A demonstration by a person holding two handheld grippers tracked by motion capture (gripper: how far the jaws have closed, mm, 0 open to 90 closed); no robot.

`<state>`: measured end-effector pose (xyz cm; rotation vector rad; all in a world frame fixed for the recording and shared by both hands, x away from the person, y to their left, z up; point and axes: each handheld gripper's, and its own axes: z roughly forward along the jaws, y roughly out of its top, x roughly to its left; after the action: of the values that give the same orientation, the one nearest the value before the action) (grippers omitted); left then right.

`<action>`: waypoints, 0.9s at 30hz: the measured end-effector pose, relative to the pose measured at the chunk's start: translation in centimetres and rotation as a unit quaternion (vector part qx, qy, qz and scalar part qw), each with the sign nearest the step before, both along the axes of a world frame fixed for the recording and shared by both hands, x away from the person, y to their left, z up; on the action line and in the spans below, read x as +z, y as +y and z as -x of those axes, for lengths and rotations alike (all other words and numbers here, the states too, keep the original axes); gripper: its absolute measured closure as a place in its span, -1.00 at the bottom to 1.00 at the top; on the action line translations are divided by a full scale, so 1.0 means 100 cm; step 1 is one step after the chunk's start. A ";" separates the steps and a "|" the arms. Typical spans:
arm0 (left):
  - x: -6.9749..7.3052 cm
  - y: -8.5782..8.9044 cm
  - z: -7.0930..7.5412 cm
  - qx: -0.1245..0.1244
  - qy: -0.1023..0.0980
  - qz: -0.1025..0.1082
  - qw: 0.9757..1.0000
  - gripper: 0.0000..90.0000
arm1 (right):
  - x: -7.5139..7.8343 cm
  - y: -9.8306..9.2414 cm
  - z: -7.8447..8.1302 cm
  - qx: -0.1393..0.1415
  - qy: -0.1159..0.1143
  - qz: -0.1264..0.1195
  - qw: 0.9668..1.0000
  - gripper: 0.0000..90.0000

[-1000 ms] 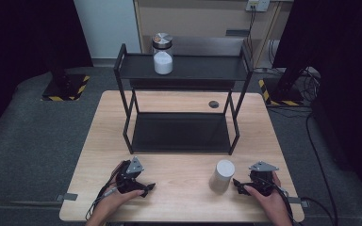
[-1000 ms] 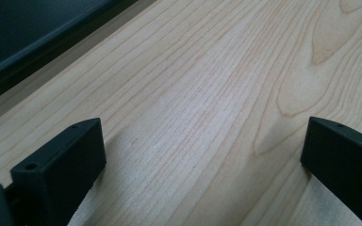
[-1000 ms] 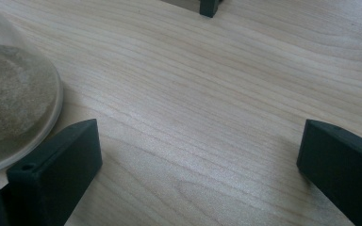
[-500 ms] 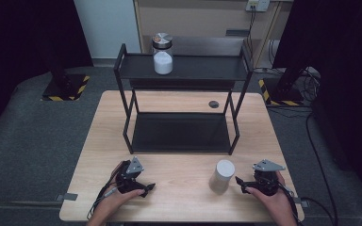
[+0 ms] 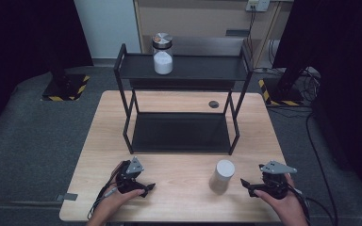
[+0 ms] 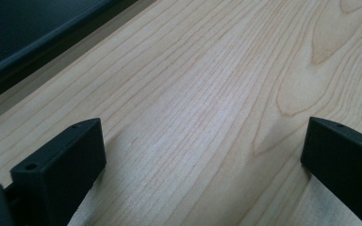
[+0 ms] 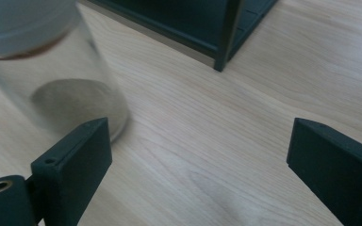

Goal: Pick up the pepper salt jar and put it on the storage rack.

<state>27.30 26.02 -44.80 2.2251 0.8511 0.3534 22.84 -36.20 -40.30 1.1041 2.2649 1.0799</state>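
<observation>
Wood-grain table (image 5: 179,179) (pale); grey carpet (image 5: 33,141), seemingly.

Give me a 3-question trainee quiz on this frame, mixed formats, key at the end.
1. True or false: the right tool is shut on the jar with the white lid.
2. Multiple choice. Where does the jar with the metal lid stand? A) on the table B) on the rack's top shelf C) on the rack's bottom shelf
3. Fill in: between the jaws of the left tool the left gripper view shows bare ____.

Key:
1. False. Its jaws stand apart, and the jar sits beside the left jaw, not between them.
2. B
3. wood (the tabletop)
</observation>
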 end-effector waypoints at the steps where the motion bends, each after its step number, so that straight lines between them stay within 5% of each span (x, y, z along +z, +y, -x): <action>1: 0.000 0.000 0.000 0.000 0.000 0.000 1.000 -1.00 | 0.000 0.000 0.001 0.004 -0.002 -0.003 1.000 -0.80; 11: 0.000 0.000 0.000 0.000 0.000 0.000 1.000 -1.00 | 0.000 0.003 0.010 0.056 -0.003 -0.034 0.998 -0.66; 27: 0.000 0.000 0.000 0.000 0.000 0.000 1.000 -1.00 | -0.006 0.017 0.007 0.095 -0.007 -0.068 0.993 -0.57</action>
<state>27.30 26.03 -44.81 2.2247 0.8510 0.3531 22.14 -34.47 -40.85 0.9400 2.3528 1.3292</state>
